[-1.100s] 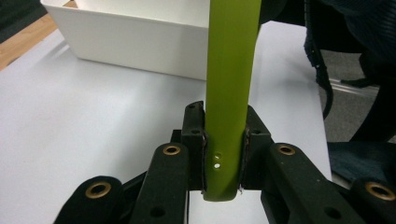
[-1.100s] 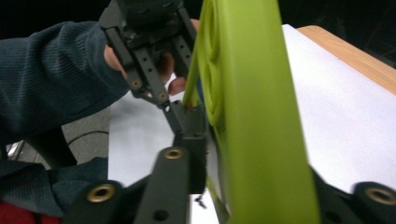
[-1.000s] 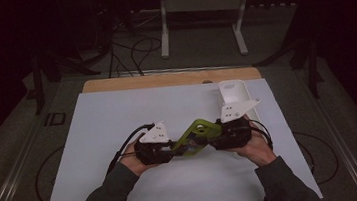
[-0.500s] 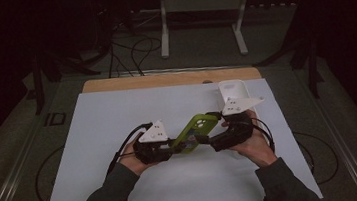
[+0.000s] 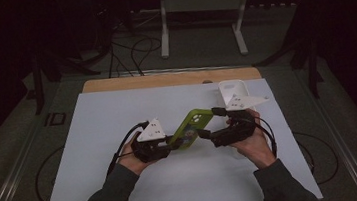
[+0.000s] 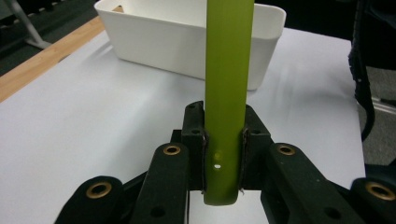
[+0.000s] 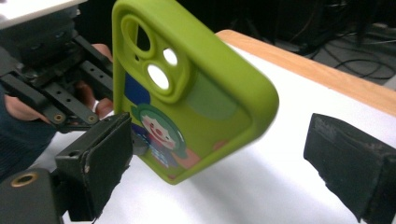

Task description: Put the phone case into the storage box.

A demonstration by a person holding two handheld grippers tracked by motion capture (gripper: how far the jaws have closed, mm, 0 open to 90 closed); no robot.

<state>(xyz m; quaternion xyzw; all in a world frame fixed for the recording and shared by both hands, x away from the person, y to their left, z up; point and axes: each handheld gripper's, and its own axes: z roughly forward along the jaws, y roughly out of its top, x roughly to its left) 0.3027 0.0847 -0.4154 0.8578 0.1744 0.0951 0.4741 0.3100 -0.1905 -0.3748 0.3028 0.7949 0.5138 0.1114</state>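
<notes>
Green rubbery phone case [image 5: 192,128] with its cartoon sticker hangs above the white counter [image 5: 118,117], clamped edge-on in the left gripper [image 5: 164,147]. The right gripper [image 5: 205,134] has just opened wide and let go. Handover looks done; the white plastic bin [image 6: 187,32] waits beyond.

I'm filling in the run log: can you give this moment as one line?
left gripper: shut on green phone case | right gripper: open, jaws just opened, case between them, unpressed | white bin: behind on table
</notes>
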